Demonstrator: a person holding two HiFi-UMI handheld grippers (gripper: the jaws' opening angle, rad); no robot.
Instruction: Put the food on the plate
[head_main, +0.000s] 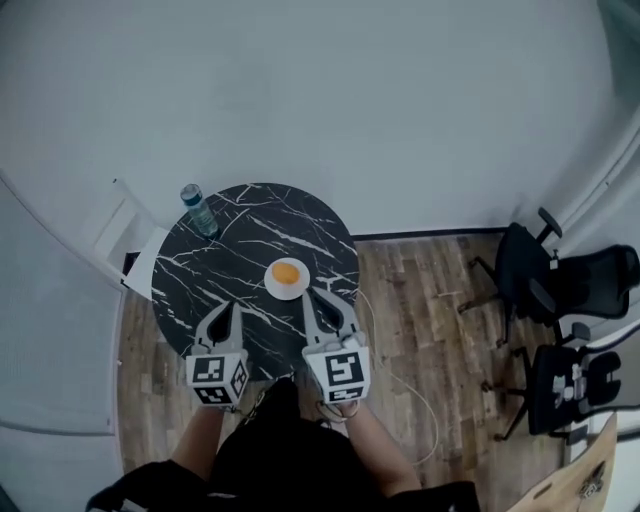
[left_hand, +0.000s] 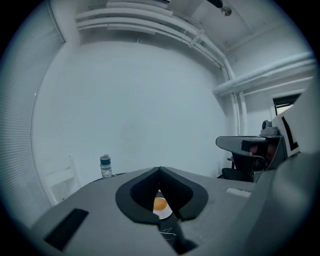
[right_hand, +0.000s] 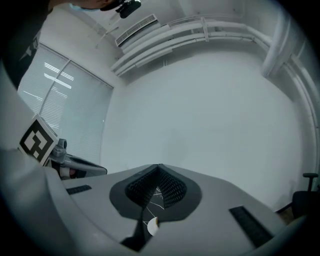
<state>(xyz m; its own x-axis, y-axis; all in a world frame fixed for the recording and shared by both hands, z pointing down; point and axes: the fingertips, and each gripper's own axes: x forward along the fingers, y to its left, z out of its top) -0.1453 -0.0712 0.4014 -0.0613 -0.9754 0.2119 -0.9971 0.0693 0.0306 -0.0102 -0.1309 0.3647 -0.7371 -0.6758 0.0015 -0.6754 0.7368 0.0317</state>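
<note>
A white plate (head_main: 287, 279) holding an orange piece of food (head_main: 285, 271) sits near the front right of the round black marble table (head_main: 200, 280). My left gripper (head_main: 229, 307) is shut and empty, hovering over the table's front edge, left of the plate. Just right of the plate's near rim, my right gripper (head_main: 313, 298) is also shut and empty. The left gripper view shows the closed left gripper (left_hand: 160, 170) with the food (left_hand: 159, 203) below the tips. In the right gripper view the closed right gripper (right_hand: 159, 167) frames the plate's rim (right_hand: 152, 227).
A water bottle (head_main: 198, 210) stands at the table's far left edge and also shows as a bottle (left_hand: 105, 166) in the left gripper view. A white chair (head_main: 125, 225) stands left of the table. Black office chairs (head_main: 560, 290) stand on the wood floor at right.
</note>
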